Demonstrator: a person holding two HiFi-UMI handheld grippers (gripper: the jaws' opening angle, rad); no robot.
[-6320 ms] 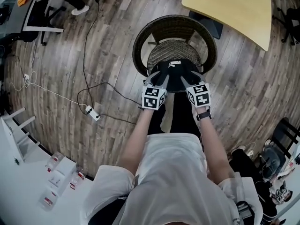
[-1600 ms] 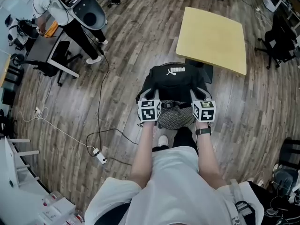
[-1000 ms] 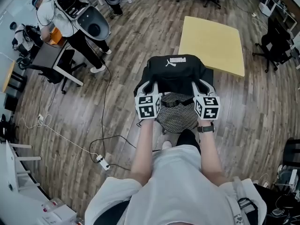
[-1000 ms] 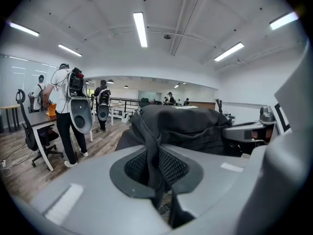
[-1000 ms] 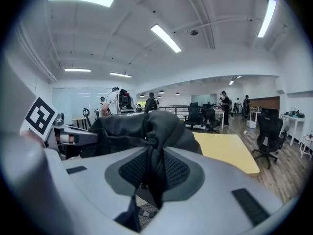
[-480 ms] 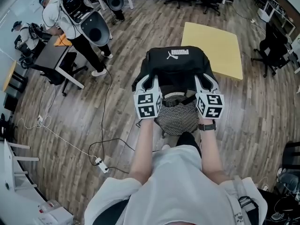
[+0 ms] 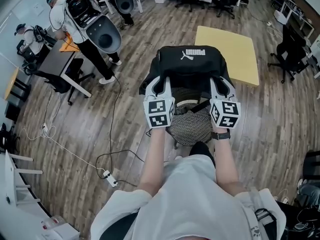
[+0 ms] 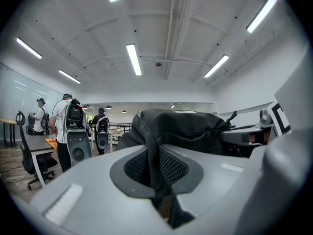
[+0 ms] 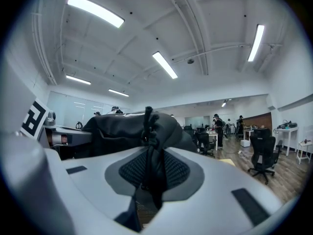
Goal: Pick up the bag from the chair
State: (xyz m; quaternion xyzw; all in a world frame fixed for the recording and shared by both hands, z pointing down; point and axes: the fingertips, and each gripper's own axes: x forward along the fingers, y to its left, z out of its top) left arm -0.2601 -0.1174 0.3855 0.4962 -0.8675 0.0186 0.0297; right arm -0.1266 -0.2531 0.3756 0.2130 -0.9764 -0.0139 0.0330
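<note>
Bag (image 7: 192,64) is clamped by left gripper (image 7: 160,85) and right gripper (image 7: 220,85) above chair (image 7: 191,128); lift appears underway, and level withdrawal is required next.

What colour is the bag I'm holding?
The bag is black with a white logo, clearest in the head view.

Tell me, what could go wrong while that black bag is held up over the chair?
Each gripper pinches only a thin fold of the black bag: the left gripper or right gripper could let it slip. A loose strap dangles near the wicker chair and might snag.
</note>
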